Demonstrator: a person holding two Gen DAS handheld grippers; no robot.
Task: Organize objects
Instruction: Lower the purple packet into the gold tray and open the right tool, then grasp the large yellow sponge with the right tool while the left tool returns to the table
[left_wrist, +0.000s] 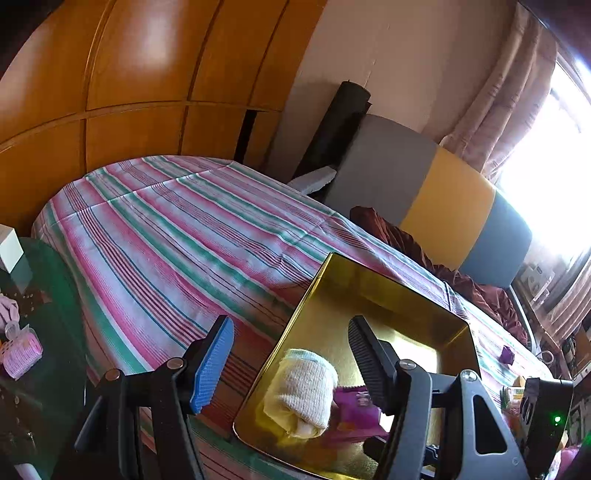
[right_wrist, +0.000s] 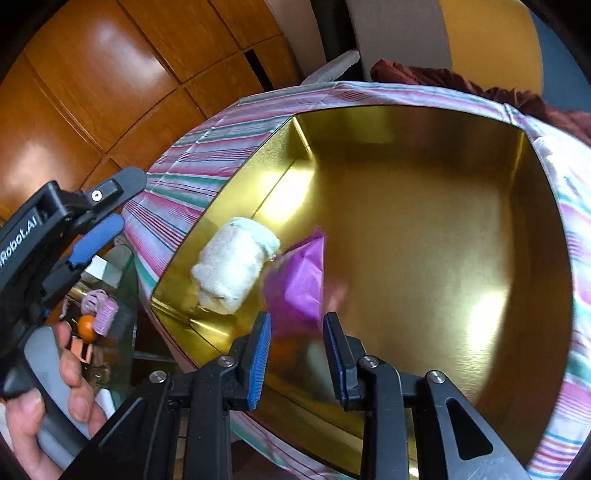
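A gold metal tin (left_wrist: 388, 291) (right_wrist: 424, 155) lies open on the striped bed. Inside it are a rolled white sock (left_wrist: 301, 393) (right_wrist: 231, 267) and a purple packet (left_wrist: 354, 408) (right_wrist: 297, 280). My left gripper (left_wrist: 291, 354) is open and empty, its fingers straddling the tin's near left edge. It also shows at the left of the right wrist view (right_wrist: 110, 214). My right gripper (right_wrist: 297, 350) is open and empty, just above the tin, with the purple packet blurred right beyond its fingertips.
A glass side table (left_wrist: 33, 314) at the left holds pink hair rollers (left_wrist: 22, 352) (right_wrist: 105, 314), an orange ball (right_wrist: 88, 326) and a white box (left_wrist: 9, 247). Wooden wardrobe doors (left_wrist: 140, 74) stand behind the bed. A maroon cloth (left_wrist: 461, 284) lies by the grey-yellow headboard (left_wrist: 443, 199).
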